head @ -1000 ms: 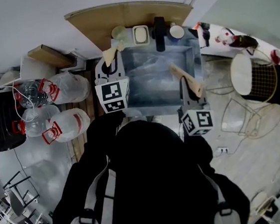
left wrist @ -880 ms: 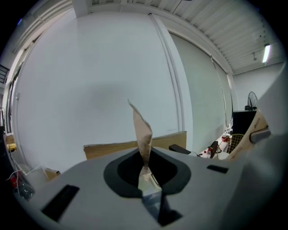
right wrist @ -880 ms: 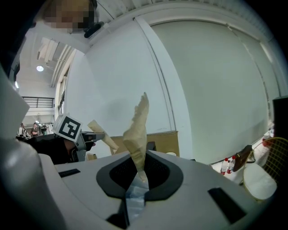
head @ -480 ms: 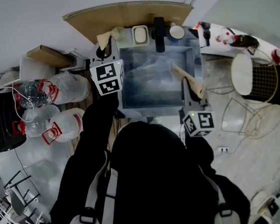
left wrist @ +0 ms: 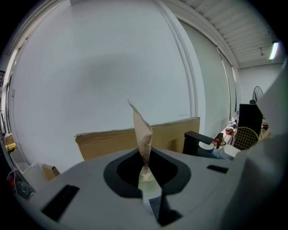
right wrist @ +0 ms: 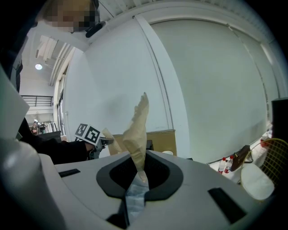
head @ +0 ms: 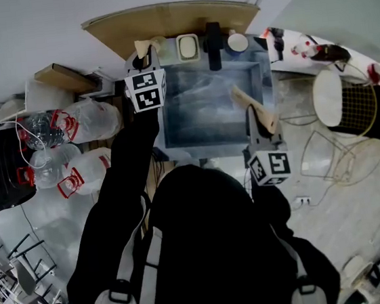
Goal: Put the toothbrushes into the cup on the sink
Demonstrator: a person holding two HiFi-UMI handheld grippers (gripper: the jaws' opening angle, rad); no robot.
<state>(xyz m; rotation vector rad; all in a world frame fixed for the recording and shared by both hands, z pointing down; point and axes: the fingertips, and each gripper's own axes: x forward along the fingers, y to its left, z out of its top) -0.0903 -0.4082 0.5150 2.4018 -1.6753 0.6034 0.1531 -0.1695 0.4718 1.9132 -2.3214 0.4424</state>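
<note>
Each gripper holds a toothbrush in a tan paper wrapper. In the head view my left gripper [head: 143,63] reaches over the sink's [head: 214,128] back left corner. Its toothbrush [head: 143,49] points at a pale green cup [head: 159,44], which it partly hides. On the back rim, right of the black faucet [head: 213,43], stands a white cup [head: 237,41]. My right gripper [head: 256,128] hangs over the sink's right side, shut on its toothbrush [head: 252,107]. The left gripper view shows shut jaws [left wrist: 145,173] with the wrapper [left wrist: 143,134] sticking up. The right gripper [right wrist: 135,179] also pinches its wrapper [right wrist: 137,130].
A soap dish [head: 187,46] sits on the rim between the green cup and the faucet. A cardboard panel [head: 168,19] leans behind the sink. Water jugs [head: 70,120] and a black bin [head: 0,162] stand at the left. A racket and a white stool [head: 337,100] stand at the right.
My left gripper has moved with its toothbrush from the sink's left side to the back left corner, near the green cup. The right gripper has stayed in place.
</note>
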